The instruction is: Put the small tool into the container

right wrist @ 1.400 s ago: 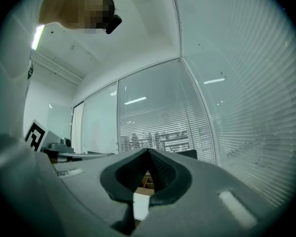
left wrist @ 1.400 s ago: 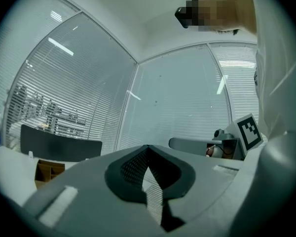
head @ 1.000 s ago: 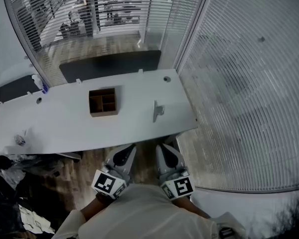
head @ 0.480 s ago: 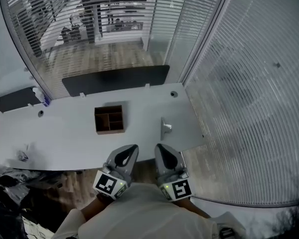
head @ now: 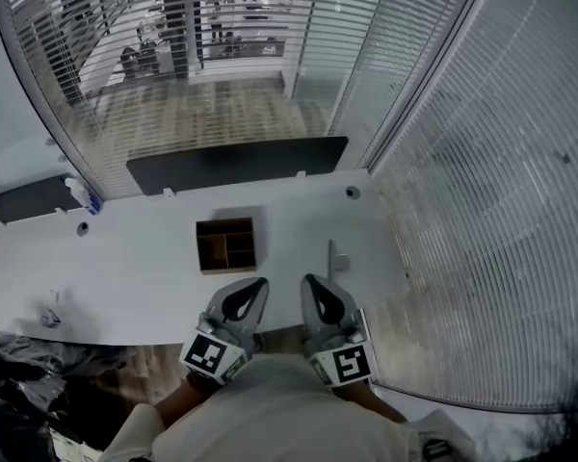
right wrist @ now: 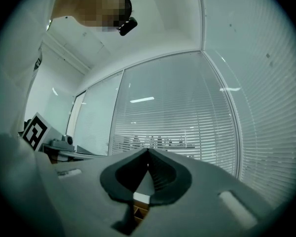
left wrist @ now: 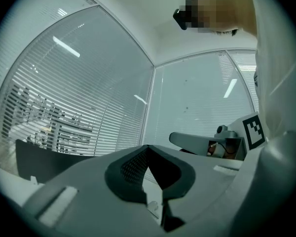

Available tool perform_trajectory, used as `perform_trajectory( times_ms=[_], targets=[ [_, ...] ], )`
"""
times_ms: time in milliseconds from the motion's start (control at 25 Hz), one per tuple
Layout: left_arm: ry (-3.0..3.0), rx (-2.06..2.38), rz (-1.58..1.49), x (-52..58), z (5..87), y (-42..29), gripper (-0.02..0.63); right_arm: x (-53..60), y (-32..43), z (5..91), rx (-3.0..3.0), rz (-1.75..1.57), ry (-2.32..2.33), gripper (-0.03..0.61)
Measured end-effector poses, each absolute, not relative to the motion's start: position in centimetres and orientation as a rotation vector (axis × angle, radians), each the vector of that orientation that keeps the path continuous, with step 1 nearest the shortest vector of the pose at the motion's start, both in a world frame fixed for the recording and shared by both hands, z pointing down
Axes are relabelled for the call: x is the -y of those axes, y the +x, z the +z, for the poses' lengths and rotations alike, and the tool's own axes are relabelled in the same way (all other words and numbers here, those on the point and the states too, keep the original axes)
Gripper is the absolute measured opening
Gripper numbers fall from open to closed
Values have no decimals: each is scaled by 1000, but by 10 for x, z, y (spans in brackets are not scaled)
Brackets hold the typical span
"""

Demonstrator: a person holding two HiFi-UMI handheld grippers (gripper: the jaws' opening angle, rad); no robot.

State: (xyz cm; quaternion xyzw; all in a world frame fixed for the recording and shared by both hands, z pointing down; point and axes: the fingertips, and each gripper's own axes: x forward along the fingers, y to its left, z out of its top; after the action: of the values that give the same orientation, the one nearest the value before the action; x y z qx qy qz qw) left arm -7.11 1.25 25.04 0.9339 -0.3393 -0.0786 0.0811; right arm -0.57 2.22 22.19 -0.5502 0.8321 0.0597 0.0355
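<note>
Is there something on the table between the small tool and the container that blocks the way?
Nothing visible does. The small tool lies on the white table, right of the container, with only bare tabletop between them. The right hand-held gripper, jaws together, is near the tool with nothing between.

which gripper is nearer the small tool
Right. The right gripper sits just short of the small tool, slightly to its left; the left gripper is farther left, on the near side of the container.
</note>
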Motion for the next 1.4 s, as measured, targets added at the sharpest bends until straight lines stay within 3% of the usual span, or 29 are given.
perform_trajectory(
  times_ms=[1400],
  targets=[
    [2812,1048,-149,55,247,-24,3,29,47,228,-2643,166,-1627,0]
  ],
)
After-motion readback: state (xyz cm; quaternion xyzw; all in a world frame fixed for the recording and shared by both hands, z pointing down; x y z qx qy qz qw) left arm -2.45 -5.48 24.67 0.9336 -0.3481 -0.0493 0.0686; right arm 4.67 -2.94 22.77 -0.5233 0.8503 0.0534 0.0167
